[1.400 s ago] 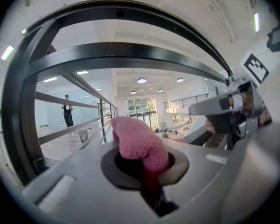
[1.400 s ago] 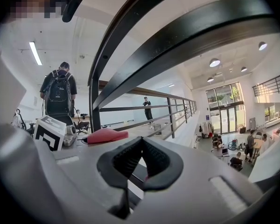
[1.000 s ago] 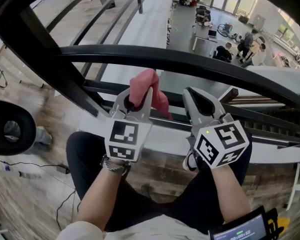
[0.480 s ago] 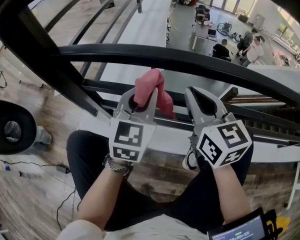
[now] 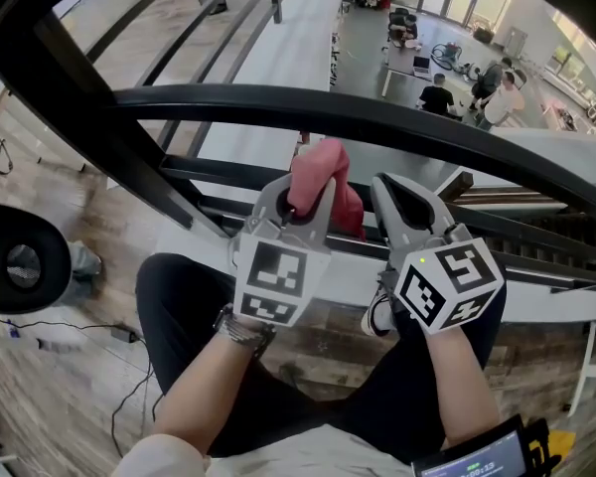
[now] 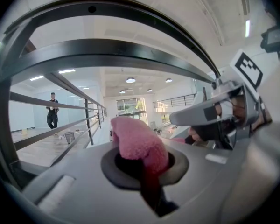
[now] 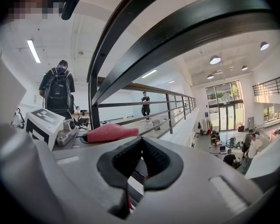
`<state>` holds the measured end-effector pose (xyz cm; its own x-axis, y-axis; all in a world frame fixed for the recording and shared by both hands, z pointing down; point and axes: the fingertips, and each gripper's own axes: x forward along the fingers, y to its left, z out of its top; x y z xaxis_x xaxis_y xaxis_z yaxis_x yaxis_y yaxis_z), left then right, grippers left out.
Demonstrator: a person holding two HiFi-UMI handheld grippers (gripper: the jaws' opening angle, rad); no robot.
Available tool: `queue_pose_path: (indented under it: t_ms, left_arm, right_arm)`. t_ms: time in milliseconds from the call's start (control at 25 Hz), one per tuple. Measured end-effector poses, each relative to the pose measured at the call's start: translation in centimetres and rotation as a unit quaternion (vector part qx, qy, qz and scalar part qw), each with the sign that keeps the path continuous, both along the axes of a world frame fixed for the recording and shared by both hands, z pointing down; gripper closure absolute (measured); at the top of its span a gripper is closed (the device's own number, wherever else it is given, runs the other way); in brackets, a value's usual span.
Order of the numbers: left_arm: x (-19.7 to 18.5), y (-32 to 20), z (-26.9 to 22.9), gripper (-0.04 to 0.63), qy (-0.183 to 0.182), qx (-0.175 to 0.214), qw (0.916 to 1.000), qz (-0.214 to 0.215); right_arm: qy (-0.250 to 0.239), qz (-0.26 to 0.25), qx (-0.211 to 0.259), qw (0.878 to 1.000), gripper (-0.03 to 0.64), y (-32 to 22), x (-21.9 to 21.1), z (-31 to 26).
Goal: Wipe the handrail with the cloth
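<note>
Beneath the black handrail (image 5: pixel 278 105), both marker cubes (image 5: pixel 275 281) carry black-and-white square patterns and no legible words. Since a second ago the left claw (image 5: pixel 300 189) has slid rightward along the rail, so it now sits just beside the right claw (image 5: pixel 405 195). The left claw is clamped on the pink cloth (image 5: pixel 326 172), which bulges up out of its tips and droops on the side facing the right claw. The left gripper view shows the cloth close under the rail but apart from it. The right claw's black pads are pressed together on nothing.
</note>
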<state>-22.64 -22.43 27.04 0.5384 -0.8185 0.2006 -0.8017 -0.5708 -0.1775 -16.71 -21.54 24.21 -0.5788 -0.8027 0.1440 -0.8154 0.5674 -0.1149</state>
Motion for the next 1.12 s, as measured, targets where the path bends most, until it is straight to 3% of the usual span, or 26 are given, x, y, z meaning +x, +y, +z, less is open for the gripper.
queue_pose_path:
  t_ms: [680,1120]
  left_arm:
    - [0.3,0.3,-0.2,0.565,-0.013,0.028,0.9995,0.007]
    - [-0.7,1.0,-0.1,0.565,0.001,0.042,0.9991,0.007]
  right_arm:
    - [-0.006,-0.029,-0.01,1.0,0.615,0.5,-1.8,0.6]
    - [0.011,-0.053,-0.014,0.998,0.615,1.1,-4.1,1.3]
